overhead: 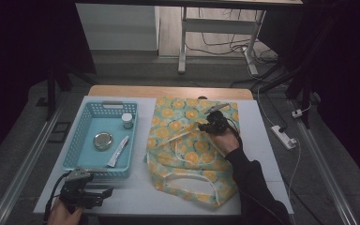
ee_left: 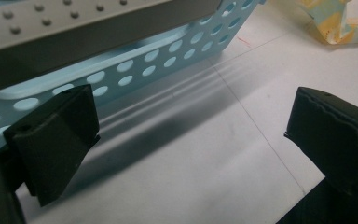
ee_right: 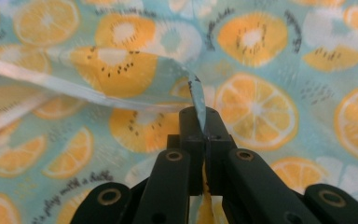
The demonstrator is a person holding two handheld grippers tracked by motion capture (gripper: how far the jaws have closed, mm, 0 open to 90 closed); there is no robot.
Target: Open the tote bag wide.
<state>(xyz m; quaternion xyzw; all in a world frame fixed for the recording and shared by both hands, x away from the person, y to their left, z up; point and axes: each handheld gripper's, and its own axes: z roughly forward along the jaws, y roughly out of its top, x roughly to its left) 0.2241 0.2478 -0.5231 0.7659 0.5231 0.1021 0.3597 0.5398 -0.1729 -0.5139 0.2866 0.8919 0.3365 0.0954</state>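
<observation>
The fruit-print bag [overhead: 187,150] is lying flat on the white table [overhead: 258,140], right of centre. Its long axis is running from the far edge toward the person, with the white handle loops [overhead: 211,190] pointing at the near edge.

The right gripper [overhead: 214,123] is resting over the far part of the bag. The right gripper view is giving the detail that the high view lacks: the two black jaws are standing pressed together, and a thin fold of the bag fabric [ee_right: 196,100] is passing between them, so the gripper is pinching the cloth. From that pinch a pale hem [ee_right: 79,91] is running off to the left, lifted slightly off the layer below.

The left gripper [overhead: 104,193] is sitting at the near left corner of the table, well apart from the bag. In the left gripper view its jaws are standing wide apart with bare table between them and nothing held. That view is also showing the perforated wall of the blue basket [ee_left: 168,58] just beside the left jaw, and a corner of the bag at upper right.

The high view is showing the basket [overhead: 79,140] left of the bag, holding a small jar [overhead: 127,120], a round tin [overhead: 102,140] and a tube [overhead: 118,151]. A strip of open table is lying between basket and bag, and a wider strip right of the bag.
</observation>
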